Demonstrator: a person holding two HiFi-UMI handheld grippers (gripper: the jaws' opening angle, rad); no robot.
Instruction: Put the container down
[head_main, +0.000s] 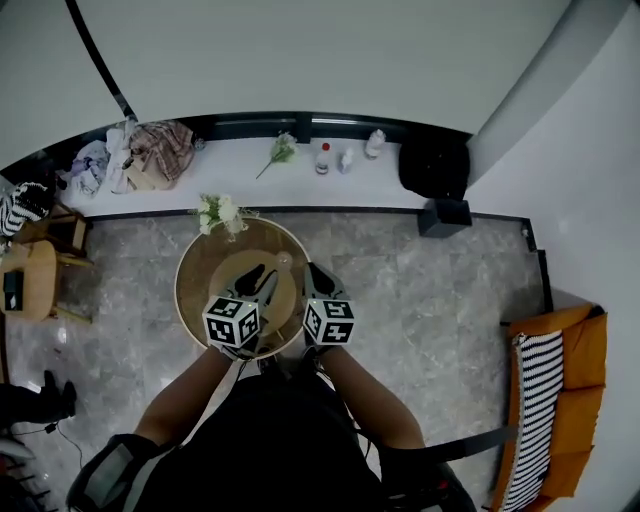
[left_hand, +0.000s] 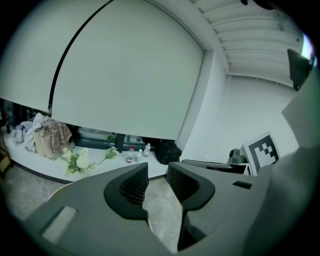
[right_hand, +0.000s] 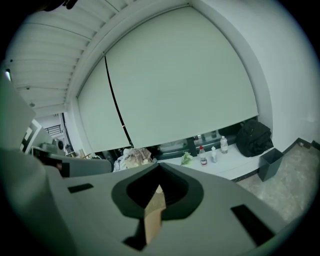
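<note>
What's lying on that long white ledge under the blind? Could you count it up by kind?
Bottles: 3
Black bag: 1
Flower sprig: 1
Heap of clothes: 1
Total: 6

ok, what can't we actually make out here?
- Pale dish on the round table: head view, partly behind left gripper and right gripper; depth unclear.
- Bottles on the ledge: labels too small, every view.
- Tan sliver behind the right jaws: right gripper view, too little shows.
</note>
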